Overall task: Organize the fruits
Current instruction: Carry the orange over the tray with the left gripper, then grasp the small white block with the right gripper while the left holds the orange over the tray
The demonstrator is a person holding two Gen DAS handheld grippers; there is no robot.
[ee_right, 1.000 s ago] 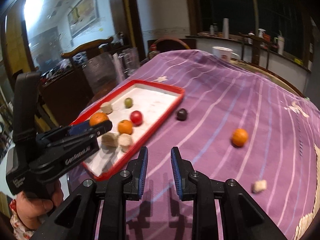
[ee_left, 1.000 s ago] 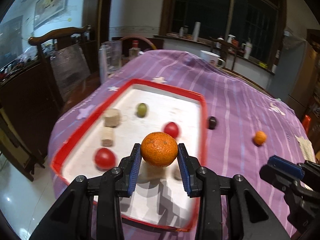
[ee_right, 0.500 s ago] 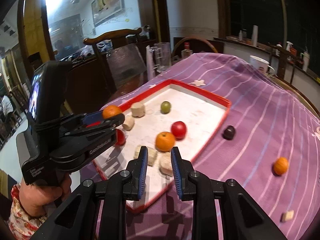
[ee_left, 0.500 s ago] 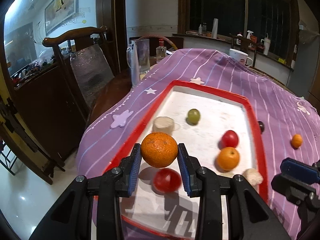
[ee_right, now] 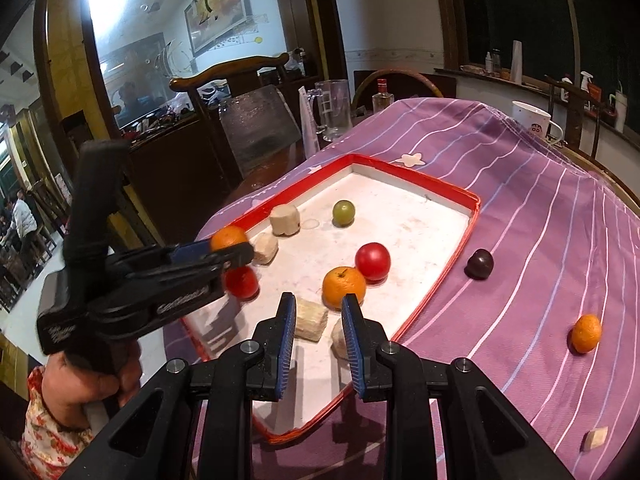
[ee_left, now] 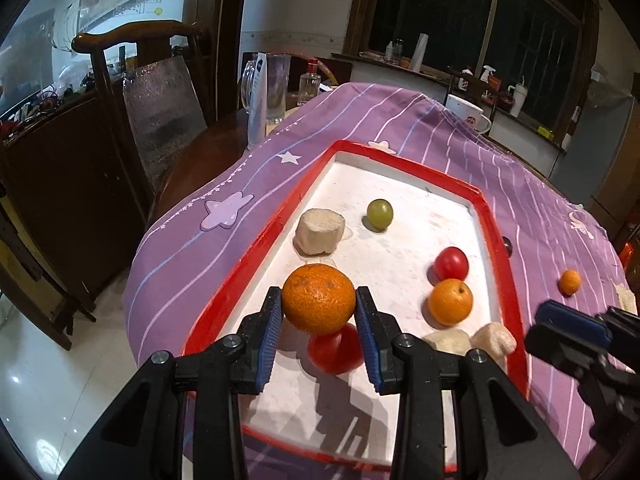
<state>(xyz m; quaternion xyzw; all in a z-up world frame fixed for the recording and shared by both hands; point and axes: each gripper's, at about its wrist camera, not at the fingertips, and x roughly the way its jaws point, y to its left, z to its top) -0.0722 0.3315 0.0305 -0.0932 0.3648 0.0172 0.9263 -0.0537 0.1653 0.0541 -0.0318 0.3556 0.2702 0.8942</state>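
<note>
— Orange rind is pinched between the blue pads of the left gripper (ee_left: 319, 312): the mandarin (ee_left: 318, 298) is held clear above the red-rimmed tray (ee_left: 248, 264), over the tray's near-left part.

— And what lies under it?

— A red tomato (ee_left: 334, 348) is seen directly below, on the white tray floor. A drop straight down would be blocked by it, so a bare patch of floor is called for, judged from this view alone.

— Which patch is free?

— Toward the tray's far end the floor is bare. Nearer, a pale cut chunk (ee_left: 320, 231) sits by the tray's left rim, a green grape (ee_left: 379, 213) further in, and a second tomato (ee_left: 451, 263) touching an orange (ee_left: 450, 301) near the right rim. Two more pale pieces (ee_left: 468, 340) are found at the tray's near-right corner.

— Is a long axis to be minded?

— None; the mandarin is round, so no turning is needed.

— And the right gripper (ee_right: 319, 332)?

— Its jaws are drawn in to a narrow empty gap; nothing is gripped. It is held over the tray's near edge, beside the pale pieces.

— What remains off the tray?

— A dark plum (ee_right: 479, 264) just outside the tray's right rim, a small mandarin (ee_right: 586, 333) well apart on the purple striped cloth (ee_right: 540, 220), and a pale scrap (ee_right: 596, 438) further out. The right gripper is the nearer to all three.
</note>
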